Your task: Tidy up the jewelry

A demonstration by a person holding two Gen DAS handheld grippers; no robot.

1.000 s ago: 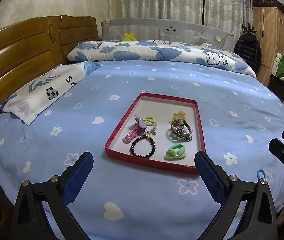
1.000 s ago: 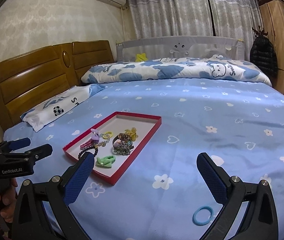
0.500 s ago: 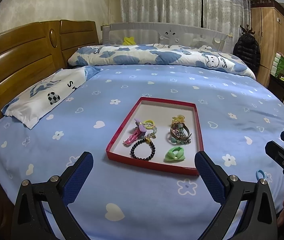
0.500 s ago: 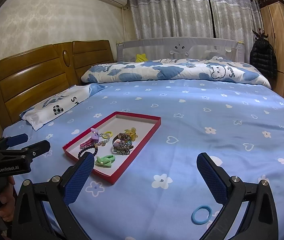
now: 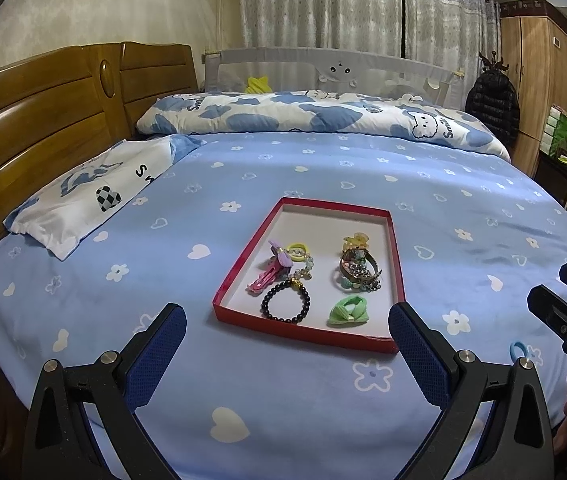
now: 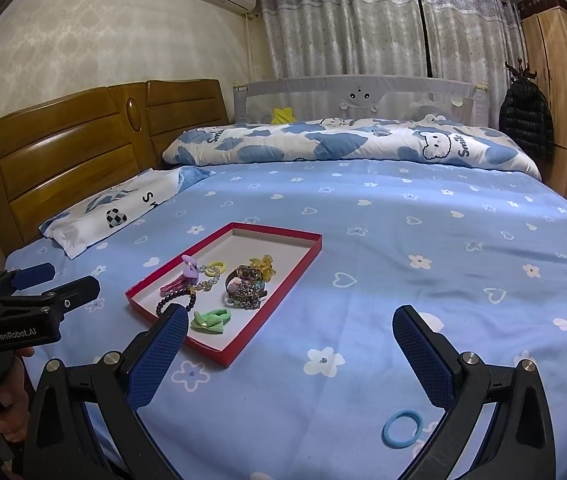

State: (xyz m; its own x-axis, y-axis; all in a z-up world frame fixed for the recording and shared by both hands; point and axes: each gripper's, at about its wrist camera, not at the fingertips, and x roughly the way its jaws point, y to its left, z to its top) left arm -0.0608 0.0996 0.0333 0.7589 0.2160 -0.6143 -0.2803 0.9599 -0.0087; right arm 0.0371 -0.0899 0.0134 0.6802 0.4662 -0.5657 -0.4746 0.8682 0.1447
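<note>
A red-rimmed tray (image 5: 397,264) lies on the blue bedsheet; it also shows in the right wrist view (image 6: 299,264). It holds a black bead bracelet (image 5: 285,305), a green bow (image 5: 348,311), a pink clip (image 5: 264,278), a yellow hair tie (image 5: 298,248), a bangle pile (image 5: 359,270) and a yellow claw clip (image 5: 356,240). A blue hair tie (image 6: 402,429) lies loose on the sheet near the bed's front edge, right of the tray (image 5: 517,350). My left gripper (image 5: 287,354) is open and empty, just short of the tray. My right gripper (image 6: 289,354) is open and empty, above the sheet right of the tray.
A pillow (image 5: 87,196) lies at the left by the wooden headboard (image 5: 35,120). A folded quilt (image 5: 323,116) lies across the far side. A wardrobe (image 5: 539,72) and hung black jacket (image 5: 491,108) stand at the right.
Both grippers have pulled back and risen slightly, so the tray sits a little lower and nearer in the views. Both jaws stay open.
</note>
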